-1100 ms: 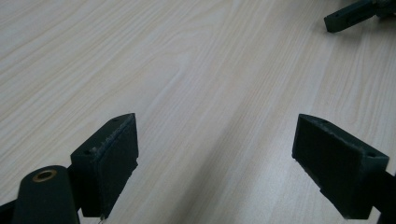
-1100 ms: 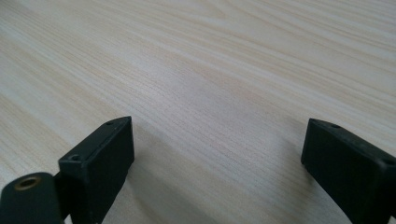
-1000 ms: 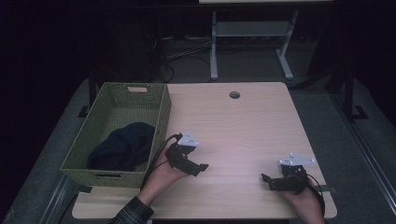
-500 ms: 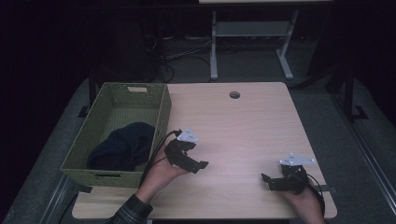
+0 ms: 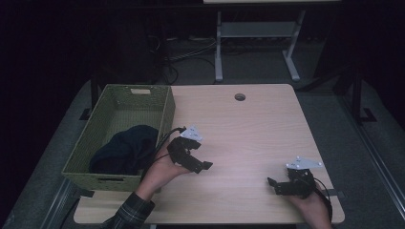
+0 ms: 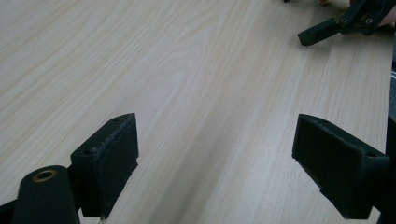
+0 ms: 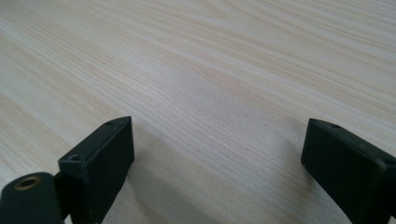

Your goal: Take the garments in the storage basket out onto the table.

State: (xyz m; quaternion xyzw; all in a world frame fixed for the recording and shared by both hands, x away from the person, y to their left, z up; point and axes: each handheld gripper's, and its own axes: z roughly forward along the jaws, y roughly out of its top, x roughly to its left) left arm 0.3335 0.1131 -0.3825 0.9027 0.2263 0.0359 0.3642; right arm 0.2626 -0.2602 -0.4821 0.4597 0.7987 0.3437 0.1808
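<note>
My left gripper hovers just right of a green woven basket, held over the light wooden table. In the left gripper view its jaws stand wide open over bare wood with nothing between them. My right gripper rests low near the table's front right, pointing left. The right gripper view shows its jaws open as well, with only wood grain between them. A dark cloth lies bunched in the basket. The right gripper also appears far off in the left gripper view.
The basket takes up the table's left side. A round cable hole sits near the far edge. Behind the table a white desk frame and cables stand on the dark floor.
The left gripper has edged slightly away from the front edge. The right gripper has not moved.
</note>
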